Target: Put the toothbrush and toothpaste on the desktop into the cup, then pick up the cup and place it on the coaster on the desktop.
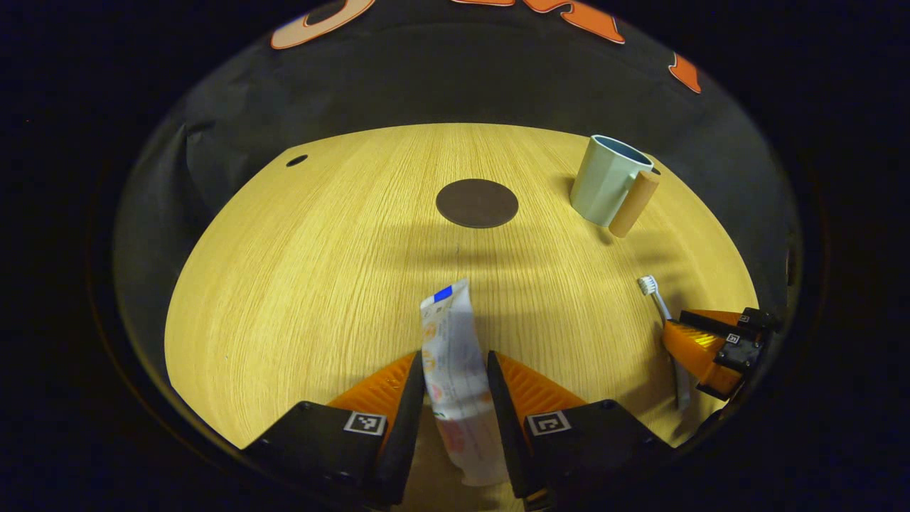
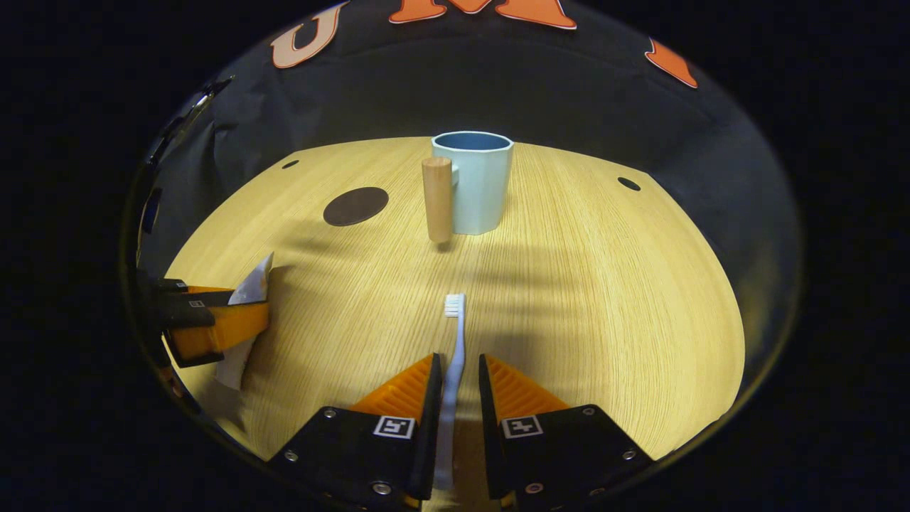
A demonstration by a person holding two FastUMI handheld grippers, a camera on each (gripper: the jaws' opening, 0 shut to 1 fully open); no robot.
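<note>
Two claws, each pinching one item. Left claw (image 1: pixel 455 384) grips the white printed toothpaste tube (image 1: pixel 455 370), crimped end pointing to 12 o'clock over the light wooden counter (image 1: pixel 298 284). Right claw (image 2: pixel 455 387) is clamped on the white toothbrush (image 2: pixel 452 355), bristles toward 12. Pale blue faceted cup (image 2: pixel 482 181) with wooden handle stands upright at 12 in the right gripper view (1 o'clock in the left gripper view). Dark round coaster (image 2: pixel 355 206) lies at 10, apart from the cup.
</note>
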